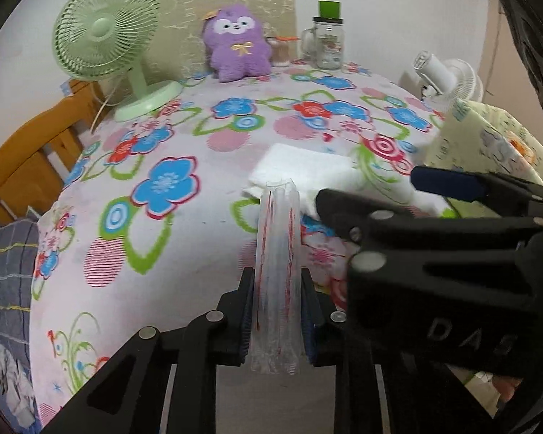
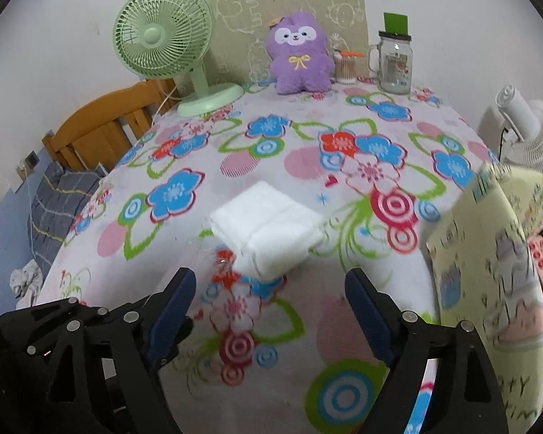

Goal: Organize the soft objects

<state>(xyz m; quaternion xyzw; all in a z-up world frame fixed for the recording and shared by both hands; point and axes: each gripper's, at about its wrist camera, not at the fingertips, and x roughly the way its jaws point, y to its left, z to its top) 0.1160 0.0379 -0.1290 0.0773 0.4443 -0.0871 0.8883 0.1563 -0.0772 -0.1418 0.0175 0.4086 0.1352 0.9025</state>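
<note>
Clamped in the left gripper [image 1: 277, 322], a clear red-lined plastic bag [image 1: 278, 253] held edge-up, apparently for filling, near the folded white cloth [image 2: 268, 226] on the flowered tablecloth [image 2: 344, 325], right gripper [image 2: 269, 311] wide open.

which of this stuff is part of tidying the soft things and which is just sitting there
Part of the job:
- clear plastic bag, gripped by the left gripper
- folded white cloth
- right gripper, open

Just lying about:
- green fan
- purple plush toy
- glass jar
- white fan
</note>
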